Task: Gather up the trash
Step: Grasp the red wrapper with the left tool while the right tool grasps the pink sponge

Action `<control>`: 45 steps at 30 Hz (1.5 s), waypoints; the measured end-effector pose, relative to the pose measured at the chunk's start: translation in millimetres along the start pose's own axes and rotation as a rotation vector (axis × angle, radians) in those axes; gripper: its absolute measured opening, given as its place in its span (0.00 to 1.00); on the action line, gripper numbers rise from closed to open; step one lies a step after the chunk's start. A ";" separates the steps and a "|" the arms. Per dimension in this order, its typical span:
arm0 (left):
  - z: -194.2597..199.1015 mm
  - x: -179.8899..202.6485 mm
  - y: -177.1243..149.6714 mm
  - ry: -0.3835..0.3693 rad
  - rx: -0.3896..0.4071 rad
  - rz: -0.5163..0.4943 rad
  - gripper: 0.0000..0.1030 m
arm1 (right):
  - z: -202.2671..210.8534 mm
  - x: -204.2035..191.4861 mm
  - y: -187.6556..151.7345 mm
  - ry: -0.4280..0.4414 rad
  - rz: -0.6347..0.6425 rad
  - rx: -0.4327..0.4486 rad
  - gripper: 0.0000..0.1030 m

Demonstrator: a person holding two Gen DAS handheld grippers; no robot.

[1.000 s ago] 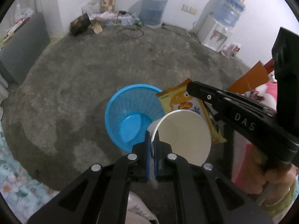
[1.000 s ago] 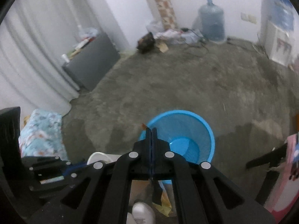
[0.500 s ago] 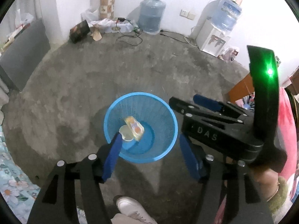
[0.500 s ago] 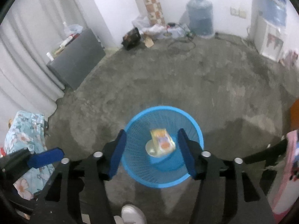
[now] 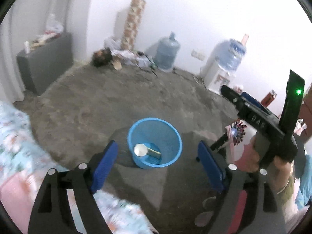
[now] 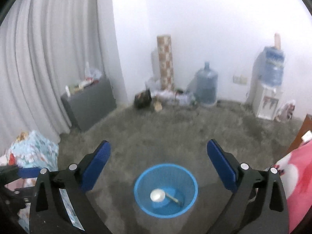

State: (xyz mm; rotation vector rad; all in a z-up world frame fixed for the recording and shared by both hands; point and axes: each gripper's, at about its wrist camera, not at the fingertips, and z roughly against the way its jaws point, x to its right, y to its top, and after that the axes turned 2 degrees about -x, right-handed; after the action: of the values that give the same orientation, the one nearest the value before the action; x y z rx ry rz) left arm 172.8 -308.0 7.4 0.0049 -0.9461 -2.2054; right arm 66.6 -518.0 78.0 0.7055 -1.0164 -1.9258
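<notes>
Both our tongs are spread wide with nothing between them: the left tongs (image 5: pixel 157 162) and right tongs (image 6: pixel 158 167) have just been opening, and the blue pads are empty. Past them the blue basket (image 5: pixel 176 142) sits on the bare concrete floor (image 5: pixel 97 105), and the trash is inside it, a white paper cup (image 5: pixel 140 149) lying on its side next to a yellowish snack packet (image 5: pixel 154 153), which is blurry. Looks like the drop is done, so the smart move now is probably to keep the tongs spread, lift clear without clipping the rim, and scan the floor for anything left. The cup looks light and crushable, the basket is thin mesh plastic, so it'd likely tip easily if bumped.
</notes>
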 end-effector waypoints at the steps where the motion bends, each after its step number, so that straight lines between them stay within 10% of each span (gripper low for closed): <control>1: 11.2 -3.1 -4.4 0.009 0.014 0.006 0.83 | 9.4 -2.9 1.3 0.013 0.001 0.023 0.92; 15: 170.5 -62.4 -118.8 0.255 0.264 0.120 0.93 | 79.6 -79.5 11.4 0.350 0.103 0.091 0.92; 27: 287.5 -113.4 -152.0 0.345 0.367 0.278 0.93 | 28.4 -189.8 -17.5 0.769 0.127 -0.349 0.92; 34: 349.6 -154.6 -60.6 0.259 0.234 0.325 0.92 | 1.3 -240.3 -47.1 0.834 0.132 -0.567 0.92; 45: 176.9 -246.2 16.0 0.541 -0.299 0.289 0.92 | -41.8 -268.1 -78.9 0.875 0.044 -0.753 0.81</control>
State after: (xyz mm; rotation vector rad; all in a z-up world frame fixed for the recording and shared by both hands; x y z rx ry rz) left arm 316.6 -51.2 81.9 0.2910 -0.2937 -1.9068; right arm 200.7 -277.4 15.0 0.9078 0.2269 -1.5142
